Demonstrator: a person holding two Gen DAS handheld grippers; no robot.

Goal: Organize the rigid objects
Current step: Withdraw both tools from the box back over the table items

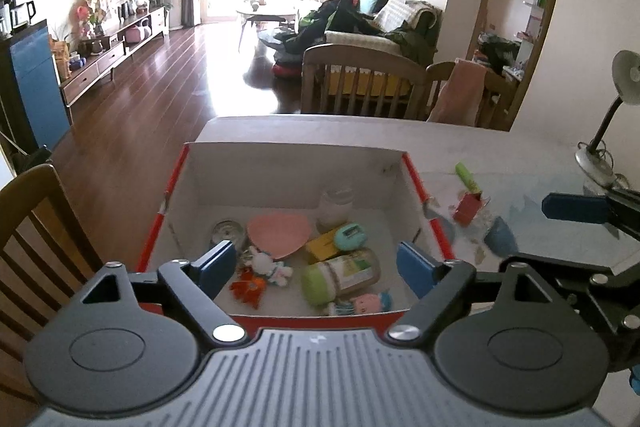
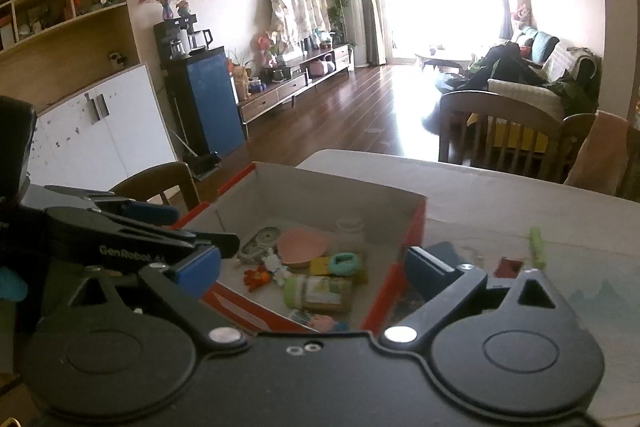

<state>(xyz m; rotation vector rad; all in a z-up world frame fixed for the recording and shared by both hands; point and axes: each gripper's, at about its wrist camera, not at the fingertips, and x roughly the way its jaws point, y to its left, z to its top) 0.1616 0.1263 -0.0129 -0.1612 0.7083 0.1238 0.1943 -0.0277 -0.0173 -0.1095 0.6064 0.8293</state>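
Observation:
A red-edged cardboard box [image 1: 424,195] with a white inside sits on the table. In it lie a pink heart-shaped dish [image 1: 279,234], a green-capped jar [image 1: 340,277] on its side, a teal timer [image 1: 350,236], a yellow box [image 1: 322,246], a clear jar [image 1: 337,205], a round tin [image 1: 228,231] and small toys. My left gripper [image 1: 320,267] is open and empty above the box's near end. My right gripper [image 2: 316,273] is open and empty over the box's near right corner [image 2: 384,287]. On the table right of the box are a red carton [image 1: 469,207] and a green tube [image 1: 467,178].
A blue bowl-like piece [image 1: 500,237] lies on the table near the red carton. A desk lamp [image 1: 612,123] stands at the far right. Wooden chairs [image 1: 360,83] stand behind the table and one chair [image 1: 36,227] at its left. The table's far edge [image 1: 320,119] is behind the box.

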